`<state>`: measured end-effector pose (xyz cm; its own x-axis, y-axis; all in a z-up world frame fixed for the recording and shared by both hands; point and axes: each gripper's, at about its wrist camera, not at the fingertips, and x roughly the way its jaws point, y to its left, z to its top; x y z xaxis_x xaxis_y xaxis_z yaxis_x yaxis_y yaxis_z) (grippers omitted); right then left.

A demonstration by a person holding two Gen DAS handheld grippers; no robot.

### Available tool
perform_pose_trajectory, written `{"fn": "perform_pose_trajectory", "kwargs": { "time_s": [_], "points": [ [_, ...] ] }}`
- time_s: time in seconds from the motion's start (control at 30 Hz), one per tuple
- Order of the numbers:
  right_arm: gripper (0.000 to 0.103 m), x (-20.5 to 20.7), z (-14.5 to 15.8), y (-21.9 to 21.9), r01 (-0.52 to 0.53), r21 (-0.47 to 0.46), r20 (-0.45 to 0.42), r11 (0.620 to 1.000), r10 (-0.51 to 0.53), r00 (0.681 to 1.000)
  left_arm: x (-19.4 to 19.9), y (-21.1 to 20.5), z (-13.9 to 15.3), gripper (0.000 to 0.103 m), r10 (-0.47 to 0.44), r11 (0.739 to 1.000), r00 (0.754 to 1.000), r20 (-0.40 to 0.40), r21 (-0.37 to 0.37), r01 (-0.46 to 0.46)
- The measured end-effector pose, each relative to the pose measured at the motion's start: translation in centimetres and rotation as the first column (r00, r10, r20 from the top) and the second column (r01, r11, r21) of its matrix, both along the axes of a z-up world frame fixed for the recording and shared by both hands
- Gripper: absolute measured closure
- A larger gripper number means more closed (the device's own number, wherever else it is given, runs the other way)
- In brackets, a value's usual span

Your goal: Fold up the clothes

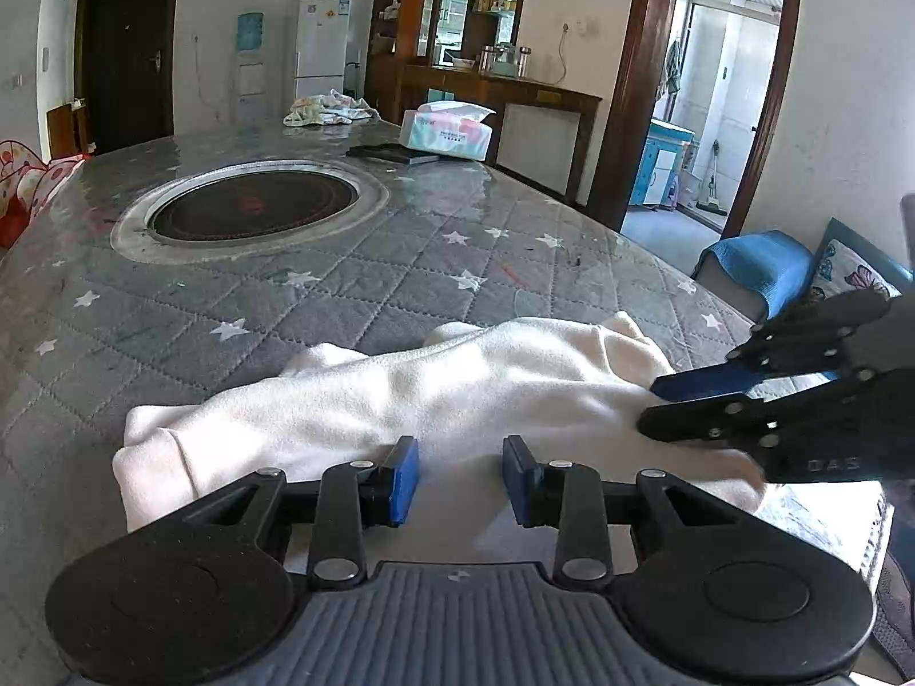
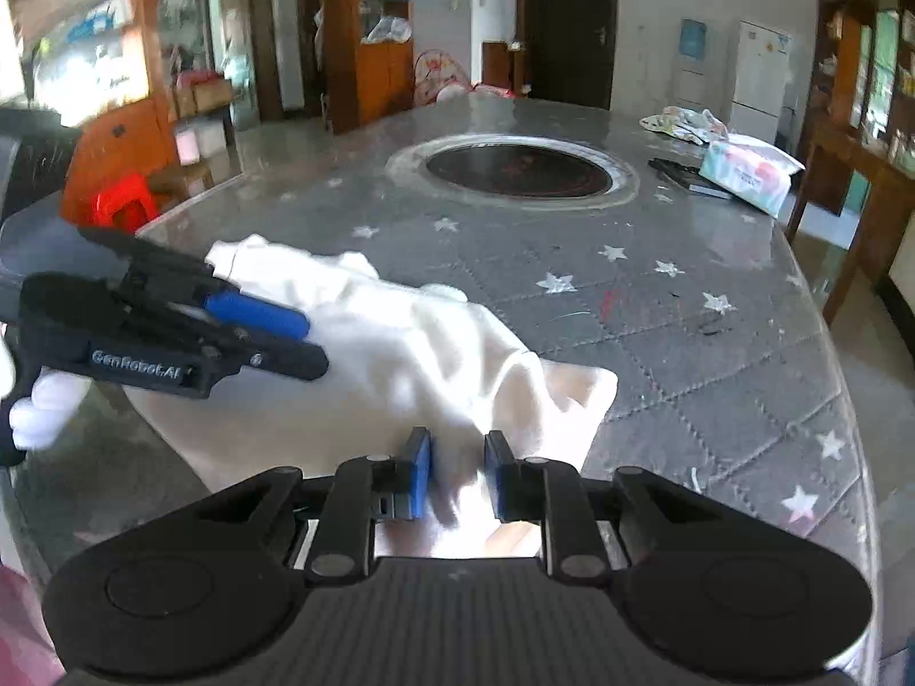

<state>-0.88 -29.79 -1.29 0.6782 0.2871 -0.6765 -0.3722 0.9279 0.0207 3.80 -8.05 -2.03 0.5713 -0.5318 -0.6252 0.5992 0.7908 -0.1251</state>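
Because the cream-white, soft fleece-like garment lies crumpled in loose ridges near the front edge of the grey quilted, star-printed bench, it is judged to be light, limp and easily dragged, with no stiffness to hold a fold by itself. A hem or corner is judged the best place for a hold, since the bunched middle would only gather more cloth.

The left gripper is seen with its blue-padded jaws partly apart over the near edge of the cloth; fabric lies between and beneath them, but a firm pinch is not shown. The right gripper is seen with its jaws closer together, and white cloth fills the gap between them; whether the pads actually press on it cannot be told.

As for containers, a soft tissue pack stands at the far side of the bench with a tissue pulled up from its slot. A round dark hob is sunk in the middle of the bench, and nothing is seen in it. A patterned bundle of cloth lies well beyond.
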Motion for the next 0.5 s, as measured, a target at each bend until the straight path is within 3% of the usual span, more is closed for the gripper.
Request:
{"fn": "perform_pose_trajectory", "kwargs": {
  "time_s": [0.13,0.3,0.5],
  "points": [
    [0.084,-0.9,1.0,-0.1,0.006,0.001,0.035,1.000,-0.006,0.999,-1.0,0.5,1.0,0.067,-0.003,1.000,1.000,0.025,0.001,0.003],
    [0.084,-3.2,2.0,1.5,-0.075,-0.031,0.076,0.997,0.077,0.994,-4.2,1.1,2.5,0.065,-0.065,0.998,0.994,0.086,-0.011,0.067],
    [0.079,-4.7,1.1,3.7,-0.129,-0.097,0.106,0.987,0.139,0.985,-6.6,0.6,1.6,0.063,-0.105,0.994,0.988,0.110,0.034,0.102]
  ]
}}
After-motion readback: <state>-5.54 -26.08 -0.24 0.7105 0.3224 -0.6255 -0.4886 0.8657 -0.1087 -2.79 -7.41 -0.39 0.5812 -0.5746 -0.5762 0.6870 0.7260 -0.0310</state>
